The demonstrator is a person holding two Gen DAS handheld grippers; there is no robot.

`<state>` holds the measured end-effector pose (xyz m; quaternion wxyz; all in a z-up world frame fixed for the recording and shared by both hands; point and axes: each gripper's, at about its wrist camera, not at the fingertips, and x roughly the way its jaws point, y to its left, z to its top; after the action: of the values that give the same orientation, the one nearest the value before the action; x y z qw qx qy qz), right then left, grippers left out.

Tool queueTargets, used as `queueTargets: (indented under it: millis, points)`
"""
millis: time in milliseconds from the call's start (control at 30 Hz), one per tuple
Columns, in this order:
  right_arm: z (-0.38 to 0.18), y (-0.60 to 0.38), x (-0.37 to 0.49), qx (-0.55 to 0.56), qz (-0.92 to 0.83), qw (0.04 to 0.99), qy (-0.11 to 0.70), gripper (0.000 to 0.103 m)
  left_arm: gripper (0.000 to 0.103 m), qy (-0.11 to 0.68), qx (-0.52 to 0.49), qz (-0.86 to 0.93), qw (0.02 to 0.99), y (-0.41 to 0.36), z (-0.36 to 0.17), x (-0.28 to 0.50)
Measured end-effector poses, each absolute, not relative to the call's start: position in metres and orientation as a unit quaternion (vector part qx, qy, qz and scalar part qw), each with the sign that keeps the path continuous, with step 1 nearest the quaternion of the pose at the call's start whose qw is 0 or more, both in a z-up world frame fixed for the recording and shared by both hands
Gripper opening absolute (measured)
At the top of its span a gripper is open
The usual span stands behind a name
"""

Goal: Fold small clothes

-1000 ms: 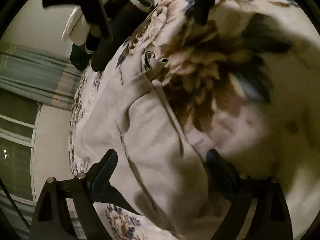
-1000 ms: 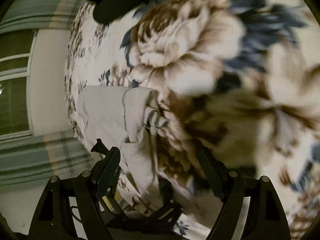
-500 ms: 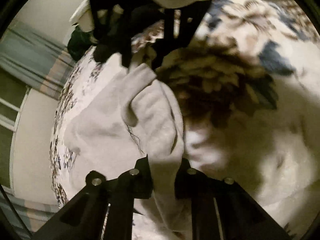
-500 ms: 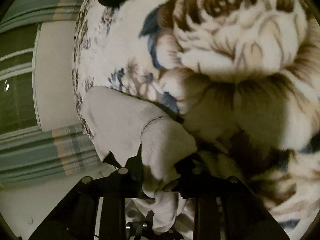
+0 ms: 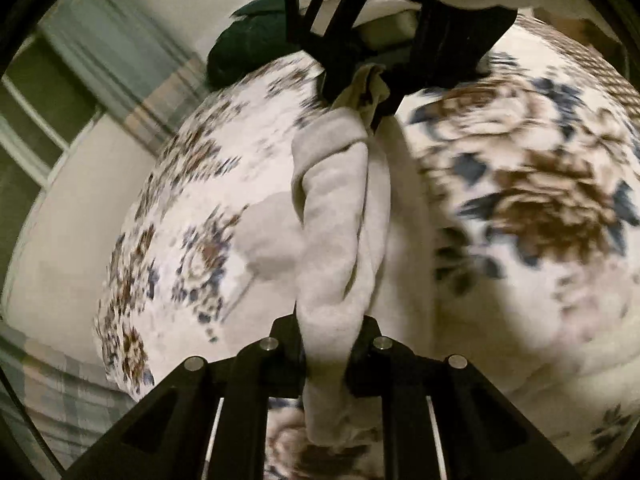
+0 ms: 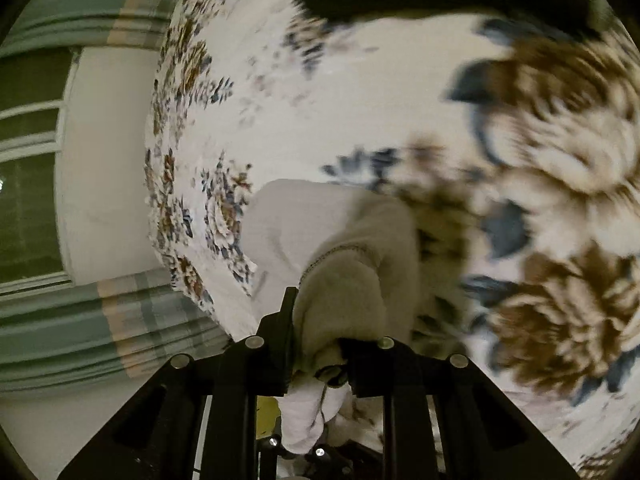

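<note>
Fingers (image 5: 362, 344) of the left gripper (image 5: 325, 354) are clamped on a bunched end of the garment (image 5: 336, 216), cloth squeezed between both pads and spilling below them. Right gripper (image 6: 316, 354) likewise pinches cloth (image 6: 340, 276); a pale fold bulges out ahead of its fingers (image 6: 280, 328) and a tail hangs under them. In the left view the right gripper (image 5: 360, 92) shows at the far end, closed on the opposite bunch.

- Garment: beige, soft, thick knit; small. Held off the bed (image 5: 520, 200) between the 2 grippers, one lobe drooping toward the bed's left edge.
- Key relation: long axis runs straight out from the left fingers to the right gripper, so the 2 grips sit at opposite ends of 1 line. Neither hand is nearer; each already holds its end.
- Judgement: next move likely brings the ends together or lays the piece flat; sag in the middle could twist the fold.
- Stitched seam line visible near the right grip. No brand, label or readable writing.

Around: bed covered in a white blanket with brown and blue flowers, blurred. Dark clothes (image 5: 256, 44) piled at the far edge. Striped curtain (image 6: 80, 320) and window (image 6: 28, 200) beyond the left edge.
</note>
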<state>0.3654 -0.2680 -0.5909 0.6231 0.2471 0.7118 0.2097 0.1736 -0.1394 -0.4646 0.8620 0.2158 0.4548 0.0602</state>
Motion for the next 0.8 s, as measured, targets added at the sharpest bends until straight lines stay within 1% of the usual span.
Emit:
queueTargets:
  millis: [133, 167, 200, 267, 300, 333, 367, 400, 433, 467, 500, 533, 567, 600, 700, 800]
  points:
    - [-0.590, -0.192, 0.383, 0.202, 0.195, 0.630, 0.724, 0.021, 0.012, 0.477, 0.188, 0.078, 0.855, -0.076, -0.476, 0.190]
    - [-0.594, -0.174, 0.388, 0.192, 0.189, 0.631, 0.727, 0.021, 0.012, 0.488, 0.178, 0.080, 0.851, -0.059, -0.484, 0.194]
    - [-0.601, -0.150, 0.394, 0.176, 0.179, 0.633, 0.733, 0.021, 0.015, 0.497, 0.169, 0.082, 0.847, -0.047, -0.490, 0.197]
    - [-0.615, -0.119, 0.404, 0.153, 0.159, 0.636, 0.739, 0.021, 0.016, 0.514, 0.143, 0.086, 0.841, -0.018, -0.504, 0.203]
    - [-0.623, -0.106, 0.409, 0.146, 0.154, 0.634, 0.743, 0.024, 0.016, 0.521, 0.128, 0.091, 0.839, -0.004, -0.508, 0.204]
    - [-0.629, -0.098, 0.413, 0.146, 0.155, 0.630, 0.747, 0.031, 0.016, 0.528, 0.106, 0.094, 0.838, 0.010, -0.511, 0.203]
    - [-0.635, -0.091, 0.416, 0.149, 0.156, 0.625, 0.750, 0.033, 0.016, 0.531, 0.083, 0.094, 0.838, 0.018, -0.510, 0.200]
    - [-0.639, -0.084, 0.420, 0.158, 0.160, 0.619, 0.752, 0.038, 0.018, 0.533, 0.056, 0.092, 0.839, 0.029, -0.509, 0.197]
    - [-0.640, -0.079, 0.422, 0.165, 0.168, 0.614, 0.753, 0.053, 0.028, 0.533, 0.028, 0.097, 0.840, 0.040, -0.507, 0.193]
    - [-0.637, -0.074, 0.424, 0.171, 0.179, 0.610, 0.753, 0.061, 0.034, 0.531, 0.000, 0.102, 0.841, 0.051, -0.504, 0.190]
    - [-0.633, -0.071, 0.424, 0.180, 0.194, 0.607, 0.749, 0.075, 0.051, 0.529, -0.033, 0.104, 0.842, 0.061, -0.500, 0.186]
    - [-0.625, -0.071, 0.424, 0.185, 0.206, 0.607, 0.745, 0.080, 0.071, 0.527, -0.055, 0.109, 0.841, 0.067, -0.497, 0.183]
    - [-0.619, -0.072, 0.423, 0.184, 0.213, 0.609, 0.741, 0.081, 0.078, 0.524, -0.087, 0.118, 0.839, 0.075, -0.493, 0.179]
    - [-0.610, -0.076, 0.422, 0.179, 0.218, 0.614, 0.737, 0.081, 0.082, 0.521, -0.137, 0.124, 0.833, 0.083, -0.489, 0.172]
    - [-0.581, -0.098, 0.414, 0.149, 0.234, 0.644, 0.713, 0.082, 0.082, 0.506, -0.228, 0.131, 0.821, 0.091, -0.481, 0.160]
    - [-0.560, -0.123, 0.401, 0.049, 0.240, 0.683, 0.688, 0.083, 0.082, 0.494, -0.273, 0.131, 0.815, 0.074, -0.472, 0.152]
